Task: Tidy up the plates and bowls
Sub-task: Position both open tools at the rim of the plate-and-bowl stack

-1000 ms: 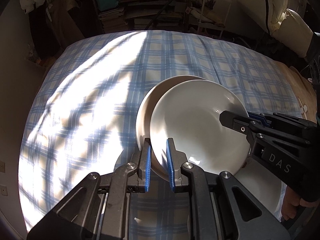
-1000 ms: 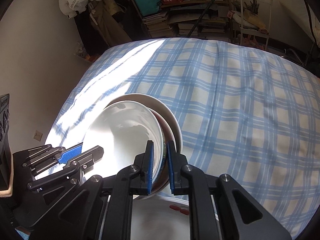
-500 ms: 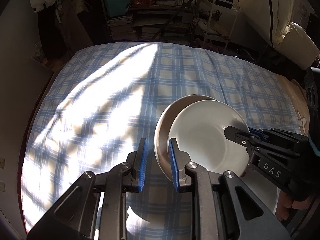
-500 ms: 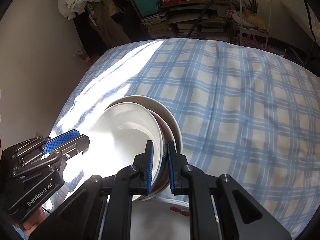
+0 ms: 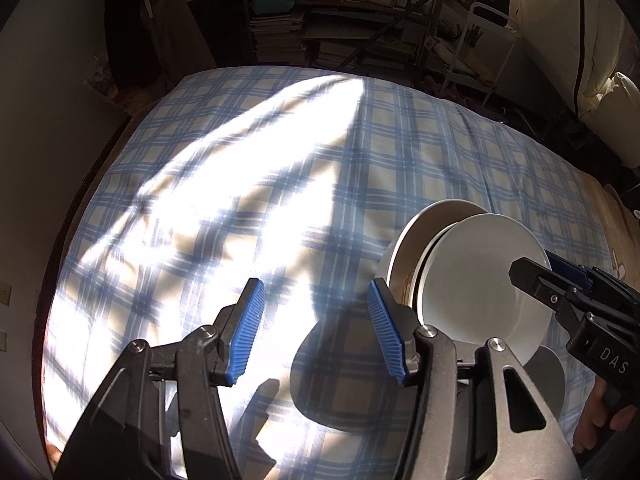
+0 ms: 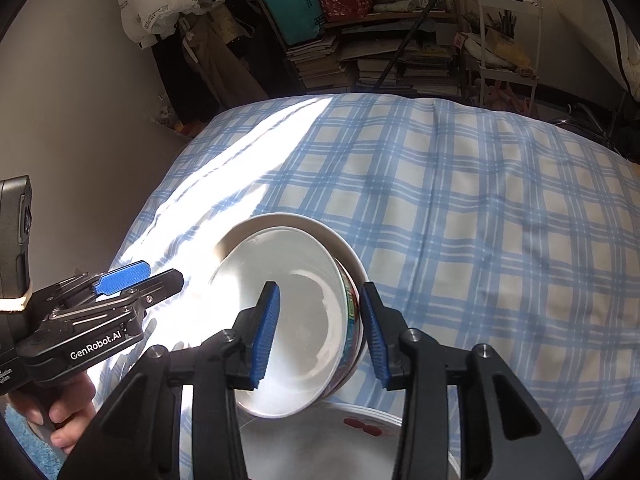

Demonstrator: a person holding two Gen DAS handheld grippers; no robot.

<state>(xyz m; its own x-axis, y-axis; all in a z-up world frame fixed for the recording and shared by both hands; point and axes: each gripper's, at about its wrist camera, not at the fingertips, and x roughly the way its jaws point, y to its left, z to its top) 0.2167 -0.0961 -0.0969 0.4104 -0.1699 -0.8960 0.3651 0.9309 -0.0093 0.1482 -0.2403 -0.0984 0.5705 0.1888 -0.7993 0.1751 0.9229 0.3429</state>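
Two nested white bowls [image 6: 288, 320] sit tilted above a white plate [image 6: 320, 444] on the blue checked bedspread [image 6: 460, 208]. The inner bowl has a coloured pattern outside. My right gripper [image 6: 320, 332] is open, its fingers on either side of the bowls' near rim without pressing it. In the left wrist view the bowls [image 5: 480, 292] are at the right, with the right gripper's tip over them. My left gripper [image 5: 316, 332] is open and empty, to the left of the bowls, over bare bedspread [image 5: 240, 200].
Bright sunlight falls across the left of the bed. Stacked books, bags and a white wire rack [image 6: 504, 36] stand beyond the far edge. A grey wall [image 6: 80, 120] runs along the left side. Pillows [image 5: 612, 112] lie at the far right.
Both grippers have opened. The left one let go of the bowls' rim and moved off to the left. The right one has spread its fingers around the rim it was clamping.
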